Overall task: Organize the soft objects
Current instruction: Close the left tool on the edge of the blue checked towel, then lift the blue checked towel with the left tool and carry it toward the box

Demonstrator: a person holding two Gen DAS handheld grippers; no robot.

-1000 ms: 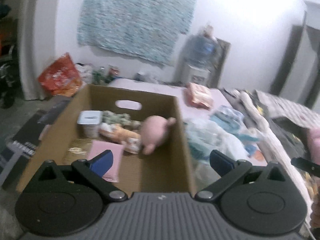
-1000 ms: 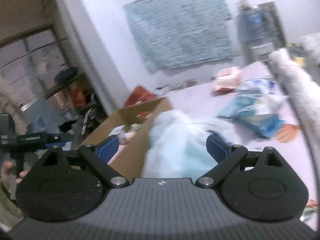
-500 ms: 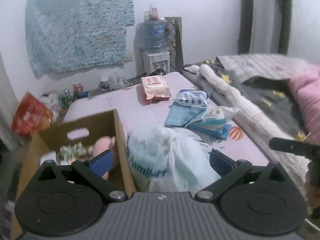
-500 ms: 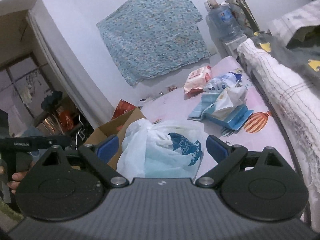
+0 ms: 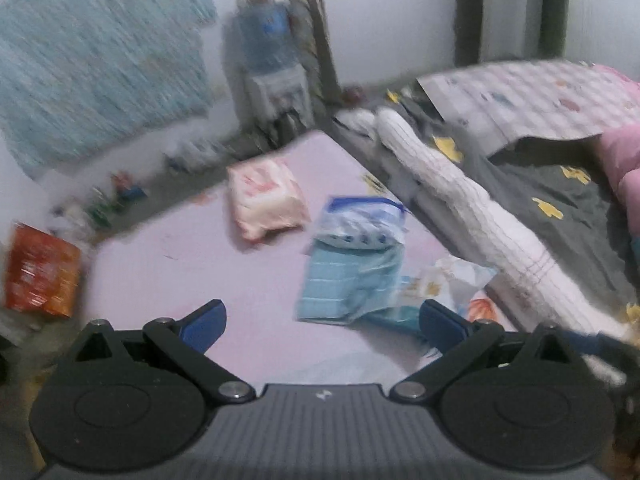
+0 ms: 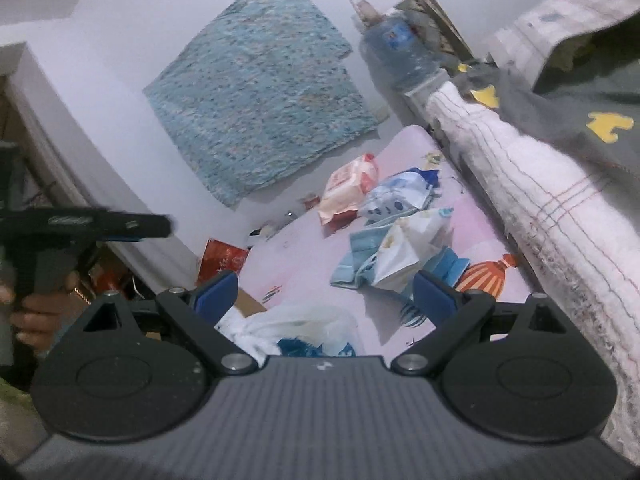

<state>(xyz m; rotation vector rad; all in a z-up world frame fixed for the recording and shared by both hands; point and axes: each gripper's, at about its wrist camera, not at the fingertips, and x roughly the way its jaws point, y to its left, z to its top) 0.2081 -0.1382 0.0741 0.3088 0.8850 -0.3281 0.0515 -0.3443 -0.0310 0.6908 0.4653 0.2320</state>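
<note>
In the left wrist view, which is blurred, the left gripper (image 5: 322, 320) has its blue-tipped fingers spread wide with nothing between them, low in the frame above a pink bed sheet (image 5: 192, 264). At center lies a pink-and-white soft pack (image 5: 266, 200); just right of it, a blue zip bag (image 5: 362, 220) rests on a light blue checked packet (image 5: 346, 280). An orange-red bag (image 5: 38, 270) sits at the left edge, and a water dispenser (image 5: 270, 60) stands at upper center. In the right wrist view, the right gripper (image 6: 326, 292) is likewise spread and empty. A white plastic bag (image 6: 292, 330) lies at bottom center, just above the gripper body, beside a cardboard box (image 6: 248, 304) corner. The blue packets (image 6: 394, 248) lie right of center, and the soft pack (image 6: 350, 186) is above them.
</note>
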